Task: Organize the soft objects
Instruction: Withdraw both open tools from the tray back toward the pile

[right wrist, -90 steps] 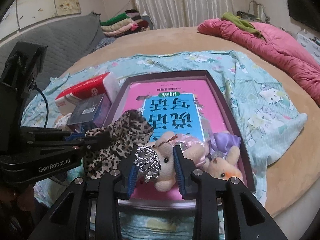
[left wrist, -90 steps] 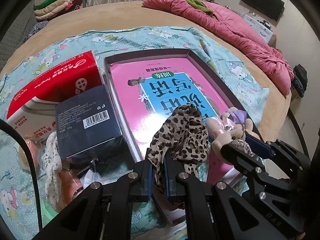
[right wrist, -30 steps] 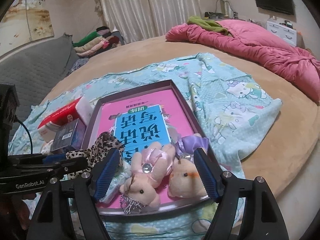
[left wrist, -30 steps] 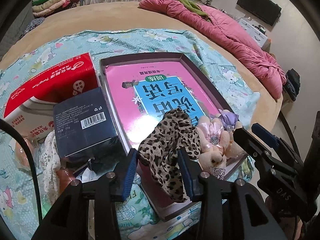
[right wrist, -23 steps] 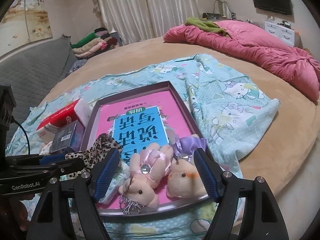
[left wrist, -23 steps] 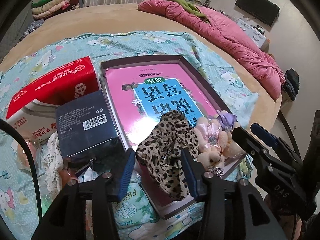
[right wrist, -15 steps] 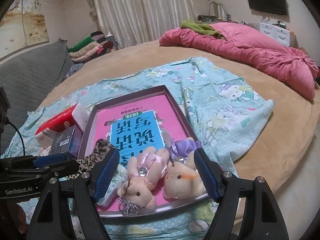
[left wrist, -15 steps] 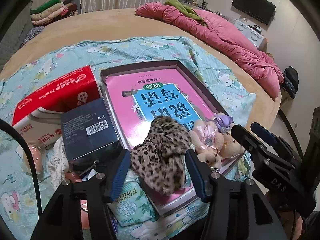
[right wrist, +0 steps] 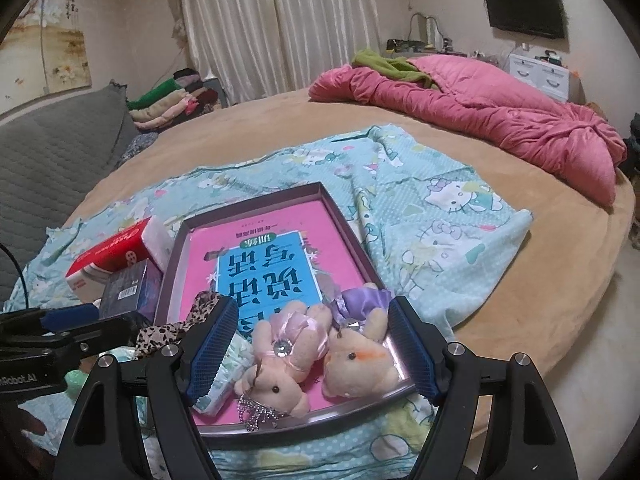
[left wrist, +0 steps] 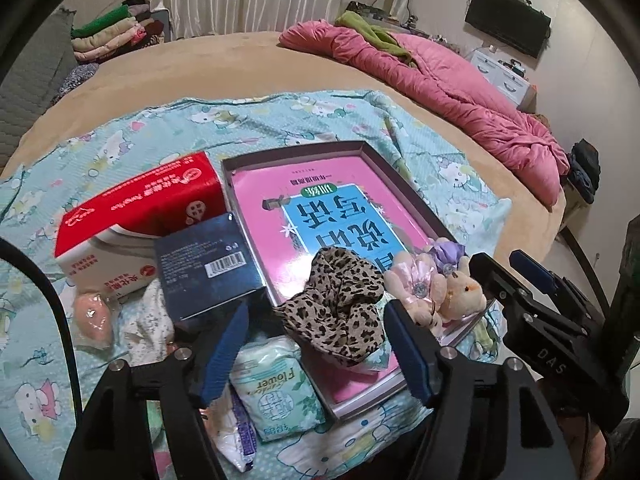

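A shallow purple-rimmed tray [left wrist: 298, 149] [right wrist: 256, 203] holds a pink and blue book. A leopard-print cloth [left wrist: 340, 304] [right wrist: 168, 330] lies heaped on the tray's near left corner. My left gripper [left wrist: 316, 350] hovers over it with its jaws opening, and the pads stand clear of the cloth. Two small plush bears [right wrist: 320, 352] [left wrist: 436, 284], one with a pink bow and one with a purple bow, lie in the tray's near right corner. My right gripper [right wrist: 310, 348] hangs open above them without touching either.
Left of the tray sit a red tissue box [left wrist: 136, 212], a dark blue box [left wrist: 208, 264], a peach puff [left wrist: 94, 316], a white floral cloth [left wrist: 146, 324] and a Flower tissue pack [left wrist: 276, 392]. All lie on a teal cartoon-print sheet [right wrist: 440, 216] over a round bed; a pink quilt [right wrist: 480, 116] lies behind.
The left gripper let go of the leopard cloth, which now rests on the tray corner, then opened wider and rose. The right gripper released the pink-bow bear earlier and has stayed open above both bears.
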`<state>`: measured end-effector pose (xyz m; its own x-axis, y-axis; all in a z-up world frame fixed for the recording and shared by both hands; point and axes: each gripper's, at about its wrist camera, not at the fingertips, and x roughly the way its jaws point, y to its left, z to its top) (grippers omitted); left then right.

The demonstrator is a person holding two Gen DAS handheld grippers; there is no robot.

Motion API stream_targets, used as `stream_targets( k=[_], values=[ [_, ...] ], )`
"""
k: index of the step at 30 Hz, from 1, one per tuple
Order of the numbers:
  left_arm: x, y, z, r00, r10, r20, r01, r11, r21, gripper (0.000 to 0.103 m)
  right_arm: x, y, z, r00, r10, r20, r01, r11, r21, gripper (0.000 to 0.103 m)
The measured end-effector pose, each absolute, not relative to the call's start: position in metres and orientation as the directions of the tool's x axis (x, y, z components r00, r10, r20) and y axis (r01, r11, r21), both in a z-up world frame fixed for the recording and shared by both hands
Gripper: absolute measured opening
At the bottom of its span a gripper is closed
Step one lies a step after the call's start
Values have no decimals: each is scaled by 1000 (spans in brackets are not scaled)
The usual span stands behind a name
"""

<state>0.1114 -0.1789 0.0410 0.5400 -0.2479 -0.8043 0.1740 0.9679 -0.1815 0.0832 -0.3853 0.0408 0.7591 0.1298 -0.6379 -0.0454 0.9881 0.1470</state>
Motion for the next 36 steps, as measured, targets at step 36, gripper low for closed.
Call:
stream_targets(
  k=[36],
  values=[
    [79, -51, 102, 640, -81, -764, -37, 990, -135, 75, 41, -298, 114, 810, 253, -528, -250, 965, 78, 79]
  ],
)
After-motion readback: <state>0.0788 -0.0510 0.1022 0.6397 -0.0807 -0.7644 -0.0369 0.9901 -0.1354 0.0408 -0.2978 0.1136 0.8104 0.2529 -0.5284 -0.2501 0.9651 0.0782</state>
